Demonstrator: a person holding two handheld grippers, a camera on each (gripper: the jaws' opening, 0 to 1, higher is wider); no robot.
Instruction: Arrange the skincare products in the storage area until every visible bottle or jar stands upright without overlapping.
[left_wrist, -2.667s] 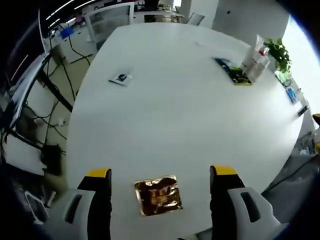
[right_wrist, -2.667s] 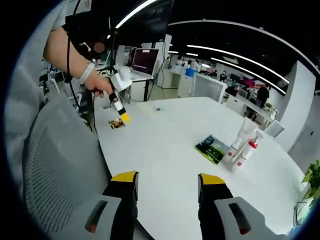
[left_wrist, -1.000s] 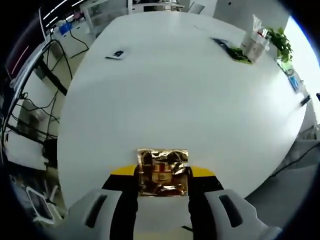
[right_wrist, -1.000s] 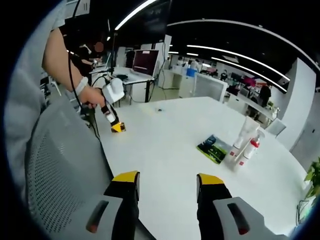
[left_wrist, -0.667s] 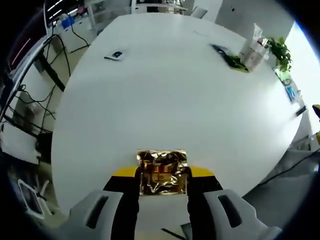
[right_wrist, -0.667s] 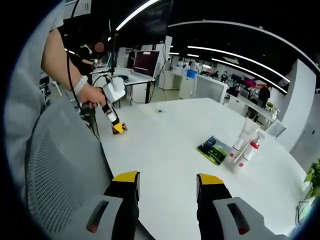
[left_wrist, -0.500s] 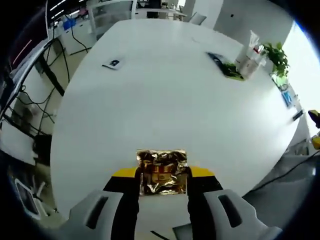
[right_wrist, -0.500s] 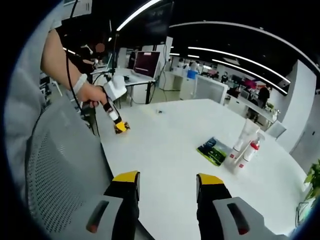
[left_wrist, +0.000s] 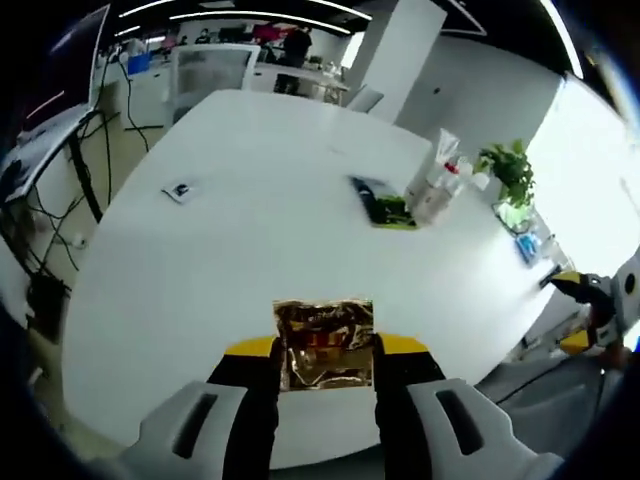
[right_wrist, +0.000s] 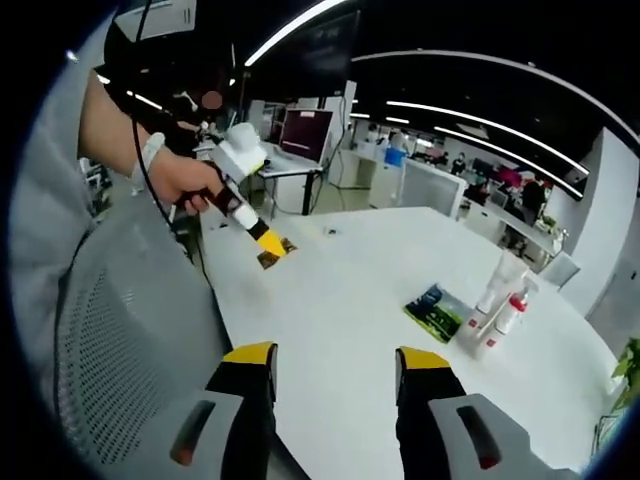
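Note:
My left gripper (left_wrist: 325, 350) is shut on a crinkled gold foil sachet (left_wrist: 323, 335) and holds it above the near edge of the white table (left_wrist: 250, 250). In the right gripper view a hand holds that left gripper (right_wrist: 270, 240) up, the gold sachet (right_wrist: 275, 253) at its yellow tips. A white tube and a red-capped bottle (right_wrist: 497, 298) stand at the far side, beside a green packet (right_wrist: 437, 306). The same cluster of tube and bottle (left_wrist: 437, 185) and green packet (left_wrist: 385, 205) shows in the left gripper view. My right gripper (right_wrist: 336, 356) is open and holds nothing.
A small dark-printed packet (left_wrist: 180, 190) lies alone on the table's left. A potted plant (left_wrist: 510, 165) stands past the products. A grey mesh chair back (right_wrist: 130, 330) is close on the left. The right gripper's yellow tip (left_wrist: 572, 288) shows beyond the table's right edge.
The left gripper closed on the gold sachet and lifted it off the table, then tilted up towards the products. The right gripper stayed open and almost still.

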